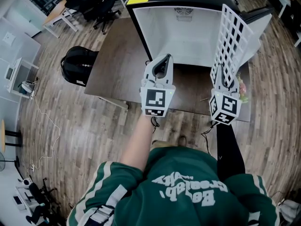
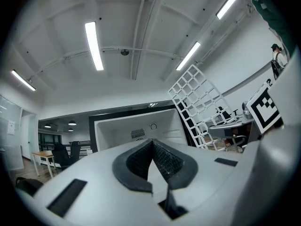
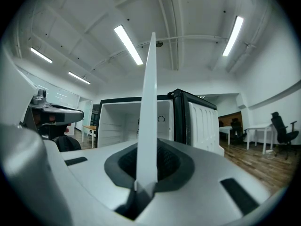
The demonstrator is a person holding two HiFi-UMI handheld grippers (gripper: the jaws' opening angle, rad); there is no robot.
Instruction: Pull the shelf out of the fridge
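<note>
The small black fridge (image 1: 183,32) stands open on a table, its white inside bare. The white grid shelf (image 1: 230,36) is outside the fridge, upright in front of its right side. My right gripper (image 1: 221,79) is shut on the shelf's lower edge. In the right gripper view the shelf (image 3: 150,102) rises edge-on from between the pads of the right gripper (image 3: 146,173). My left gripper (image 1: 161,69) hovers before the fridge opening, shut with nothing in it. In the left gripper view its pads (image 2: 164,159) meet at the tip of the left gripper (image 2: 153,145), and the shelf (image 2: 197,102) shows to the right of the fridge (image 2: 136,126).
The fridge door (image 1: 254,27) hangs open at the right, behind the shelf. The brown table (image 1: 117,65) carries the fridge. A black backpack (image 1: 77,65) sits left of the table. Something pink and green (image 1: 242,88) lies at the table's right edge. Office chairs (image 1: 94,4) stand at the back left.
</note>
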